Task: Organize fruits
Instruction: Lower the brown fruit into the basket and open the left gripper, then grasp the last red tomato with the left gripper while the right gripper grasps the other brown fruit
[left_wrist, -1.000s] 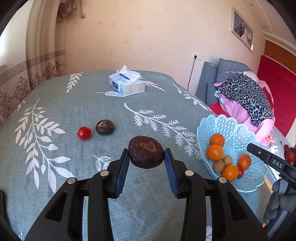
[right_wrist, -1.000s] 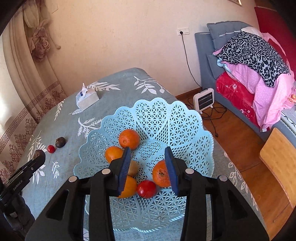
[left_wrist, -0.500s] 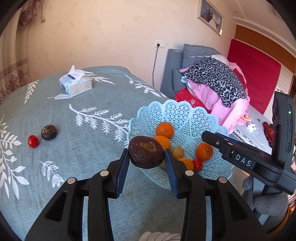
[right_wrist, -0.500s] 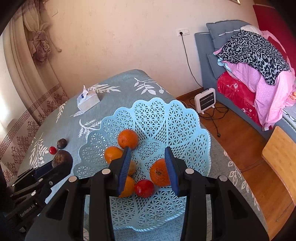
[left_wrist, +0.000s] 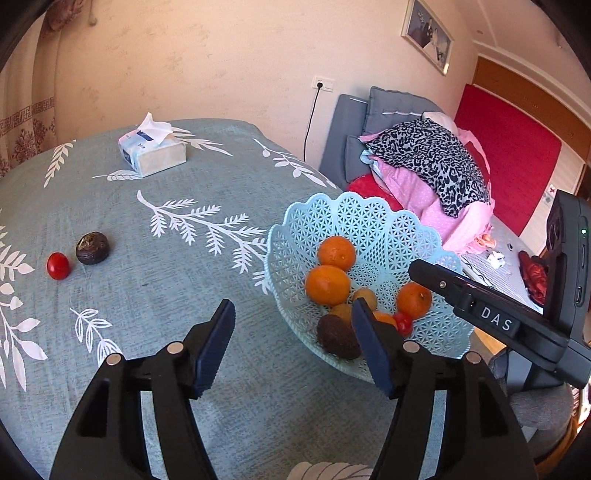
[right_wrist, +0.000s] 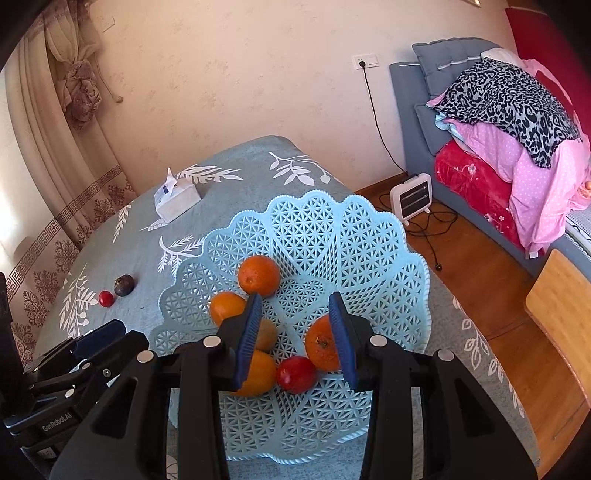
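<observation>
A pale blue lattice basket (left_wrist: 369, 210) stands on the green leaf-print tablecloth (left_wrist: 166, 295) and holds several oranges (left_wrist: 327, 284), a small red fruit (left_wrist: 402, 321) and a dark brown wrinkled fruit (left_wrist: 338, 338) at its near edge. My left gripper (left_wrist: 293, 310) hovers over the near rim, its jaws opening, with nothing between them and the brown fruit lying just beyond. My right gripper (right_wrist: 294, 299) hangs over the basket (right_wrist: 314, 206) with a narrow gap and nothing in it. Another dark fruit (left_wrist: 92, 248) and a red tomato (left_wrist: 58, 266) lie on the cloth at the left.
A tissue box (left_wrist: 153, 153) sits at the table's far side. The basket stands near the table's right edge, with wooden floor (right_wrist: 480, 258), a small heater (right_wrist: 412, 197) and a sofa piled with bedding (right_wrist: 509, 122) beyond. The right gripper's body (left_wrist: 480, 314) reaches in from the right.
My left gripper swung right from the tablecloth to the basket with the dark brown fruit, then opened; the fruit now lies in the basket. The right gripper has kept still.
</observation>
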